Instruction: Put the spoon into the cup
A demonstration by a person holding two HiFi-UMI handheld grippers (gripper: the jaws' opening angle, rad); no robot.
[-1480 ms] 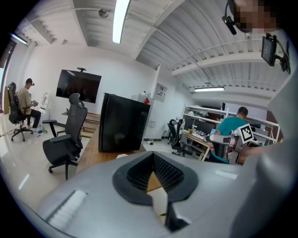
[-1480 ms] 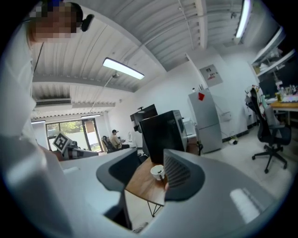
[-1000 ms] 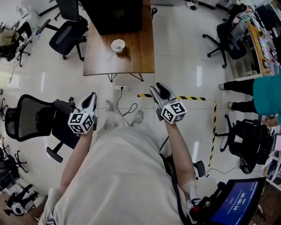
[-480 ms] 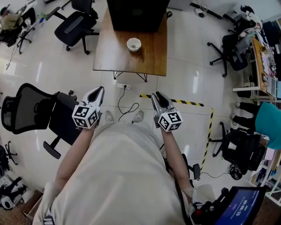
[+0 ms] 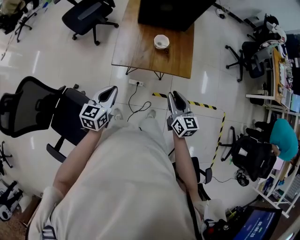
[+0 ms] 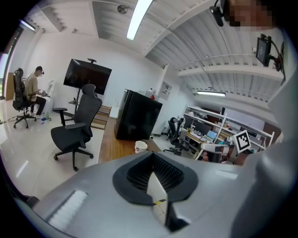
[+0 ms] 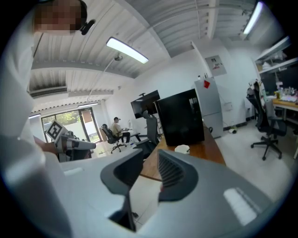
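A white cup (image 5: 161, 41) stands on a wooden table (image 5: 136, 49) some way ahead across the floor; it also shows as the cup (image 6: 140, 147) in the left gripper view and the cup (image 7: 182, 149) in the right gripper view. I can make out no spoon. My left gripper (image 5: 111, 90) is held above the floor, well short of the table, its fingertips together and nothing in them. My right gripper (image 5: 176, 95) is level with it to the right, its jaws a narrow gap apart and empty.
A large black box (image 5: 173, 11) sits at the table's far end. Office chairs (image 5: 89, 16) stand to the left, one chair (image 5: 28, 108) close by. A power strip and cable (image 5: 136, 83) and yellow-black floor tape (image 5: 201, 104) lie ahead. A person in teal (image 5: 283, 140) is at right.
Both grippers have travelled forward over the floor and the view has swung, so table and cup now sit further right. The right jaws have narrowed.
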